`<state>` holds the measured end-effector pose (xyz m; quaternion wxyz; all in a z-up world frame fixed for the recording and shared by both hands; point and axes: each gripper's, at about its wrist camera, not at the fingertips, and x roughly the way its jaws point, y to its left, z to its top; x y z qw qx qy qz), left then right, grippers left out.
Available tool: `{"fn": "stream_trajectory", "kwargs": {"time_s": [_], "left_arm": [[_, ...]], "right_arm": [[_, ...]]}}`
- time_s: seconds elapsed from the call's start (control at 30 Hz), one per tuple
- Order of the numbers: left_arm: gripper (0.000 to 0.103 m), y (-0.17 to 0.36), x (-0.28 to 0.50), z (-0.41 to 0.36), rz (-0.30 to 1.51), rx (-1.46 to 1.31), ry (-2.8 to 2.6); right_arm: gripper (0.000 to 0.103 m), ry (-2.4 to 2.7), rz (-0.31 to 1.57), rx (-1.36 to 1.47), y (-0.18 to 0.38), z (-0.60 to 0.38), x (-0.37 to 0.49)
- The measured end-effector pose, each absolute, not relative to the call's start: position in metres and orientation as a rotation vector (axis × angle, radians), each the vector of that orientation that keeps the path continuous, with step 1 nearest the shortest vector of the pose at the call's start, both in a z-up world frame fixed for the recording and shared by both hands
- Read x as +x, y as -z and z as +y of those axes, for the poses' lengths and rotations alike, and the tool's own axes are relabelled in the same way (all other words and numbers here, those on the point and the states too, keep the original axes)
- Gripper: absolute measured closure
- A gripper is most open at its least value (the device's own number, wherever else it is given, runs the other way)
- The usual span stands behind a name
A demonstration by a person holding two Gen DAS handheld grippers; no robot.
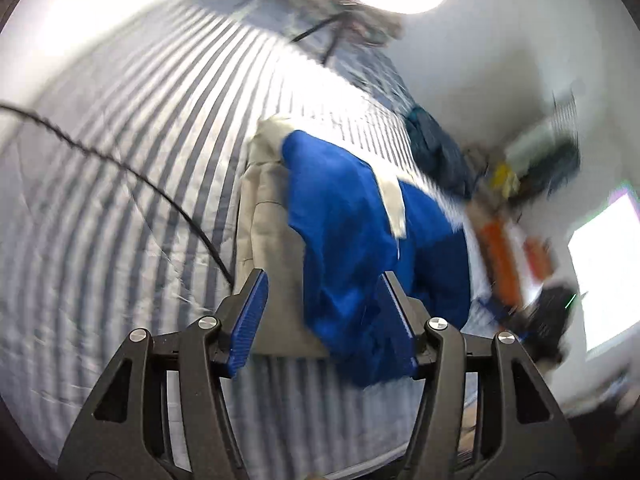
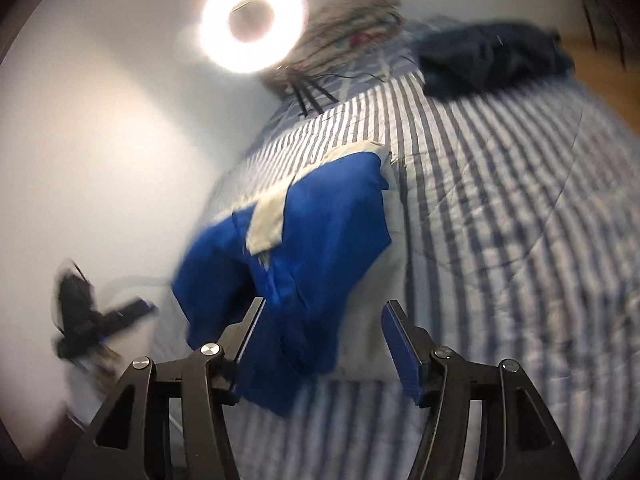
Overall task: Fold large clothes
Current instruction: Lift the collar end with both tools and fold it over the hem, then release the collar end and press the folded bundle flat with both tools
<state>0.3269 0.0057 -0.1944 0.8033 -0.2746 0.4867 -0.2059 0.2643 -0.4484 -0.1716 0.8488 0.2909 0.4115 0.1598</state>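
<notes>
A bright blue garment with cream panels lies crumpled on top of a beige folded piece on the striped bedspread. My left gripper is open just above its near edge. The blue cloth hangs loosely past the right finger, and neither pad presses on it. In the right wrist view the same blue garment lies over the beige piece. My right gripper is open over it, with the cloth's near corner beside the left finger. Both views are blurred.
A dark navy garment sits on the bed's far corner, and a grey pile lies under a ring light. A black cable crosses the bedspread. Orange and dark clutter lies beside the bed, near a bright window.
</notes>
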Motion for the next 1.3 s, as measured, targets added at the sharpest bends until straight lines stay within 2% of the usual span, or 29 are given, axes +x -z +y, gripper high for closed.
{"fn": "stream_trajectory", "kwargs": {"time_s": [0.1, 0.27, 0.33, 0.37, 0.4, 0.43, 0.67, 0.83, 0.93, 0.97, 1.03, 1.1, 1.3], "left_arm": [[0.045, 0.216, 0.344, 0.013, 1.091, -0.726, 0.413], [0.045, 0.231, 0.366, 0.006, 1.11, -0.81, 0.426], [0.062, 0.231, 0.374, -0.004, 1.094, -0.785, 0.414], [0.09, 0.231, 0.377, -0.01, 1.1, -0.769, 0.425], [0.102, 0.231, 0.378, -0.017, 1.111, -0.734, 0.427], [0.102, 0.228, 0.378, -0.023, 1.105, -0.686, 0.417], [0.103, 0.199, 0.362, -0.024, 1.05, -0.592, 0.431], [0.103, 0.248, 0.357, -0.012, 1.182, -0.57, 0.355], [0.102, 0.248, 0.354, -0.017, 1.167, -0.515, 0.362], [0.102, 0.245, 0.353, -0.017, 1.16, -0.509, 0.367], [0.095, 0.235, 0.351, -0.017, 1.148, -0.503, 0.37], [0.078, 0.223, 0.348, -0.016, 1.117, -0.457, 0.346], [0.076, 0.186, 0.313, -0.007, 1.019, -0.453, 0.383]], "right_arm": [[0.042, -0.325, 0.899, 0.596, 0.18, -0.435, 0.28], [0.054, -0.334, 0.923, 0.638, 0.193, -0.426, 0.301], [0.07, -0.338, 0.933, 0.678, 0.201, -0.424, 0.308], [0.077, -0.348, 0.932, 0.701, 0.204, -0.423, 0.309], [0.097, -0.361, 0.931, 0.719, 0.207, -0.421, 0.312], [0.101, -0.36, 0.925, 0.718, 0.205, -0.42, 0.312], [0.103, -0.386, 0.843, 0.709, 0.171, -0.42, 0.282], [0.103, -0.324, 0.978, 0.649, 0.211, -0.417, 0.274], [0.102, -0.298, 0.989, 0.528, 0.214, -0.405, 0.273], [0.101, -0.309, 0.99, 0.532, 0.21, -0.405, 0.272], [0.087, -0.337, 0.977, 0.546, 0.197, -0.411, 0.267], [0.071, -0.336, 0.924, 0.506, 0.176, -0.416, 0.258], [0.071, -0.434, 0.824, 0.395, 0.136, -0.408, 0.223]]}}
